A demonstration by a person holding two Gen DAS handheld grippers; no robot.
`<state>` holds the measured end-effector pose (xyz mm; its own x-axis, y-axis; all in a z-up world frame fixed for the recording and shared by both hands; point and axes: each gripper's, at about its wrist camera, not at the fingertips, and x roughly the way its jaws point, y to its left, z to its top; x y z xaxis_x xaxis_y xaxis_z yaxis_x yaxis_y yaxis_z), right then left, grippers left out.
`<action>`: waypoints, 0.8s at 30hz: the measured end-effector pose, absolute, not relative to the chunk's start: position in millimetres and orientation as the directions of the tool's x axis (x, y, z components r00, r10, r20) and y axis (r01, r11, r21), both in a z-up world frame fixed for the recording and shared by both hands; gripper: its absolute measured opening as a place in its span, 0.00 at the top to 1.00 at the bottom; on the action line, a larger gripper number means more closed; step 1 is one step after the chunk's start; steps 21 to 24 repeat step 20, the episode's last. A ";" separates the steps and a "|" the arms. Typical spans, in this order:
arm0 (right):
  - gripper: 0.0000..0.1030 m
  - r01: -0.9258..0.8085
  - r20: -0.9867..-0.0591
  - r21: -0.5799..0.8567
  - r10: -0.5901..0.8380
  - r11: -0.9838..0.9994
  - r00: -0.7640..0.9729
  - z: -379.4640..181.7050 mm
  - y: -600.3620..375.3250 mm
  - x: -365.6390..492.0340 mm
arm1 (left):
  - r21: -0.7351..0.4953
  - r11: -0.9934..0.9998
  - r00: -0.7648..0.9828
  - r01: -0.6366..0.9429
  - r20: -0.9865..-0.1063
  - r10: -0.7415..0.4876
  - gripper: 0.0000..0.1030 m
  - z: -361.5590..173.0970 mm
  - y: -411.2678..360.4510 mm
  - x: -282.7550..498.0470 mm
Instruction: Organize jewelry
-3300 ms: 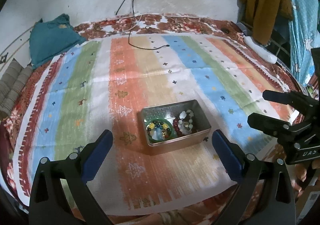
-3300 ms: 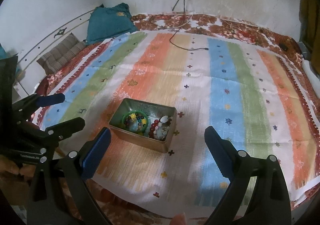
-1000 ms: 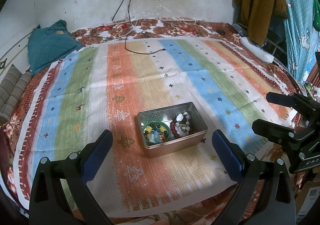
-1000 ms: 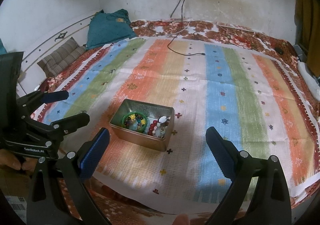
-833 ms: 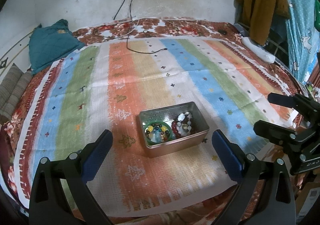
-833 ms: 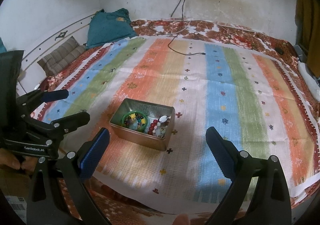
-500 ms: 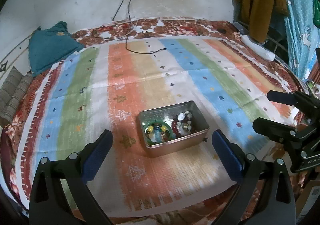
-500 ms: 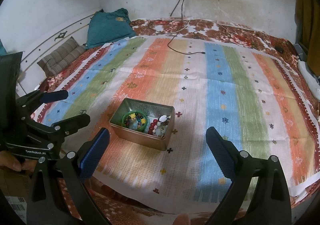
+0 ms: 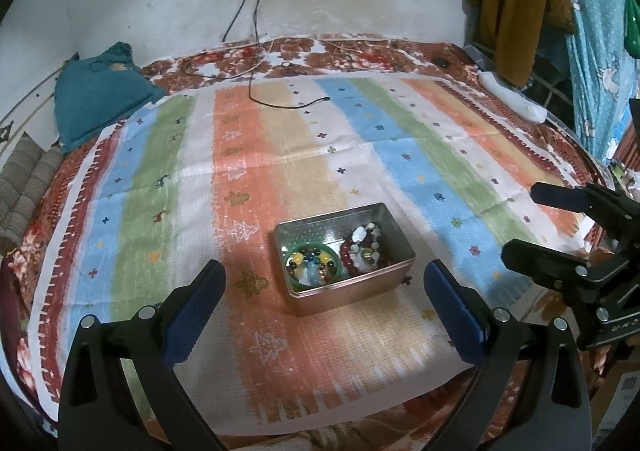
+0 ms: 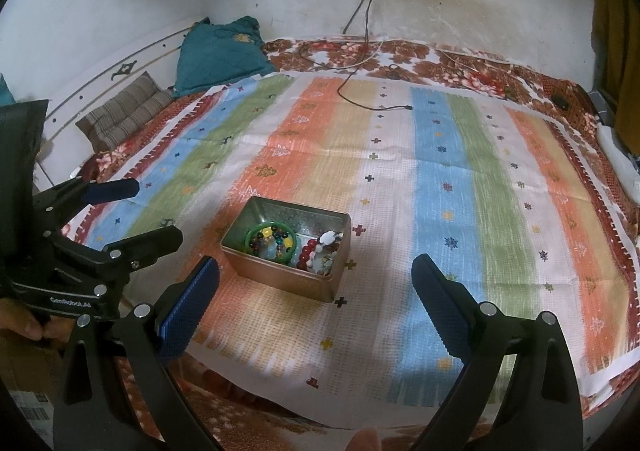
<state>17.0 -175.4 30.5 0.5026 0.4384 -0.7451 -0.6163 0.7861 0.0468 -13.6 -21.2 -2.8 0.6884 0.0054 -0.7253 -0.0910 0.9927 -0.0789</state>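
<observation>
Striped bedspread (image 9: 248,155) covers the bed; near its front edge sits my tin (image 9: 394,271) holding the bracelets (image 9: 362,251). Both my left tool (image 9: 324,305) and right tool (image 10: 316,291) hover wide apart, empty, aimed at it.

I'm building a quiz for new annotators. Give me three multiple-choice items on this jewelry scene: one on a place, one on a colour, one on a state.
1. Where is the jewelry?
A. Inside the rectangular metal tin
B. Scattered on the striped cloth
C. On the teal pillow

2. What colour is the smooth bangle ring?
A. Red
B. Green
C. White

3. How do both claws stand?
A. Shut on beads
B. One open, one shut
C. Open and empty

Answers: A, the beaded bracelets lie in the rectangular metal tin; B, the bangle is green; C, the left claw and right claw are spread wide, holding nothing.
</observation>
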 end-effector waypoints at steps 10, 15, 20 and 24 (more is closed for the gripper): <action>0.05 -0.616 -0.745 0.046 0.437 0.786 0.503 30.6 -175.3 17.0 | -0.087 0.992 0.694 -0.087 -0.720 -0.002 0.06 -1.1 -18.3 -14.6; 0.05 -0.615 -0.745 0.046 0.437 0.787 0.503 30.7 -176.0 17.0 | -0.089 0.992 0.686 -0.090 -0.728 -0.003 0.06 -2.4 -17.9 -14.3; 0.05 -0.614 -0.744 0.042 0.435 0.788 0.508 30.8 -177.2 16.9 | -0.094 0.992 0.688 -0.088 -0.726 -0.008 0.05 -2.8 -15.4 -16.8; 0.05 -0.614 -0.744 0.042 0.435 0.788 0.508 30.8 -177.2 16.9 | -0.094 0.992 0.688 -0.088 -0.726 -0.008 0.05 -2.8 -15.4 -16.8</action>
